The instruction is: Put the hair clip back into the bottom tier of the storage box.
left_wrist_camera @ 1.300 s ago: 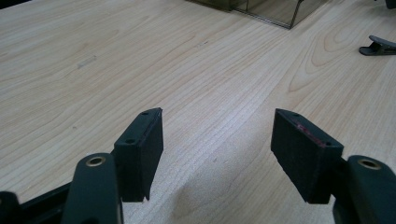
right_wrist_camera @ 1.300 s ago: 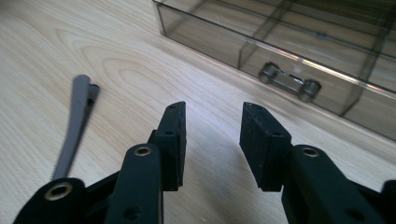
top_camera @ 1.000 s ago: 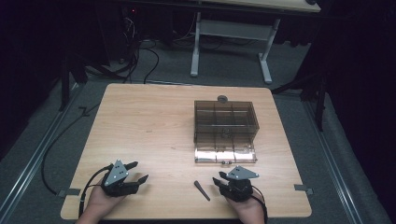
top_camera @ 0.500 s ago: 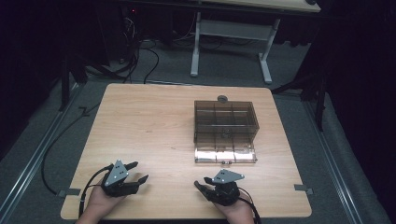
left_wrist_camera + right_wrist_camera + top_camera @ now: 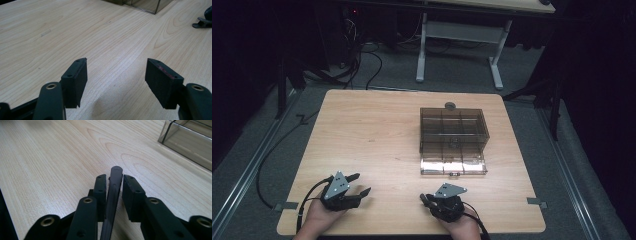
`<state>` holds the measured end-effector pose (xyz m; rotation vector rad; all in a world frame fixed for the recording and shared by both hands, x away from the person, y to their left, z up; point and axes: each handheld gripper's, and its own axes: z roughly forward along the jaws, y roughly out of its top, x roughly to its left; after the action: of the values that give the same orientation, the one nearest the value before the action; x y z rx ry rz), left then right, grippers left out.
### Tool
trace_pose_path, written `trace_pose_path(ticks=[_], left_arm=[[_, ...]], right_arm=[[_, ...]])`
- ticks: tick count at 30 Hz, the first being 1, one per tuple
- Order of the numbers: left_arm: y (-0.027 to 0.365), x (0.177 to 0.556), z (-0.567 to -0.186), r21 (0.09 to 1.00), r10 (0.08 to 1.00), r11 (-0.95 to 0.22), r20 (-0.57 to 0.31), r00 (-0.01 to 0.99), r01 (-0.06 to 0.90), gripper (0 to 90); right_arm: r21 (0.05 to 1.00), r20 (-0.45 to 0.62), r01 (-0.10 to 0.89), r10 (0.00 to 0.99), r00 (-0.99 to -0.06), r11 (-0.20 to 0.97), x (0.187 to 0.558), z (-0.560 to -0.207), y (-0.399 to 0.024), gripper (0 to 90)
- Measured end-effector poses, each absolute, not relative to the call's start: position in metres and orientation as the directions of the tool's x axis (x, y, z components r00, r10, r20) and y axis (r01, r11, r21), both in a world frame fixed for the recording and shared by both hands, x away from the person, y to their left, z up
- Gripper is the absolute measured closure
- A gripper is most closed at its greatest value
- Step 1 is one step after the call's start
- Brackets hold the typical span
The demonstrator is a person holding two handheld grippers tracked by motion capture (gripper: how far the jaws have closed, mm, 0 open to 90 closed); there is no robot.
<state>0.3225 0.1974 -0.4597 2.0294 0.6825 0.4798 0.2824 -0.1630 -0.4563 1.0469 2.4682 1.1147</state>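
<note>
one wooden table (image 5: pixel 377 135) carries one smoky clear compartment box (image 5: pixel 453 131), one small dark round piece (image 5: pixel 450 105) and one slim dark stick (image 5: pixel 112 200). two grippers work at the near edge, each in one hand.

the left gripper (image 5: pixel 358 184) sits at about 7 o'clock on the tabletop. in the left gripper view its two black pads (image 5: pixel 76 80) stand wide apart with bare wood between them, nothing held.

the right gripper (image 5: pixel 424 198) sits at about 5 o'clock, just short of the near edge. its jaws have just been closing, and the right gripper view shows the stick lying between the two pads (image 5: pixel 100 195), its rounded tip poking out past them toward 12 o'clock of that view. the left pad looks to be against the stick, while a thin gap shows at the right pad, so i cannot tell if the grip is firm. the stick lies low over the wood; whether it touches the table cannot be told.

the box stands toward 2 o'clock from the table's middle, well apart from both grippers. its lid lies open flat toward the near side, and six compartments can be counted in the body, two rows of three. the round piece sits just beyond the box's far wall, at its 12 o'clock.
</note>
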Motion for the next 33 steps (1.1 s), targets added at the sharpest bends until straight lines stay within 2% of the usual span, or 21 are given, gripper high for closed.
trace_pose_path(ticks=[10,33], left_arm=[[0.1972,0.3224,-0.4598,0.859,0.633,-0.431,0.069,0.771,0.277,34.8],[0.197,0.3224,-0.4599,0.859,0.633,-0.431,0.07,0.771,0.275,34.8]], right_arm=[[0.729,0.074,0.515,0.696,-0.715,0.451,0.2821,-0.4555,-0.1639,81.3],[0.75,0.059,0.502,0.712,-0.699,0.43,0.2807,-0.4504,-0.171,81.8]])
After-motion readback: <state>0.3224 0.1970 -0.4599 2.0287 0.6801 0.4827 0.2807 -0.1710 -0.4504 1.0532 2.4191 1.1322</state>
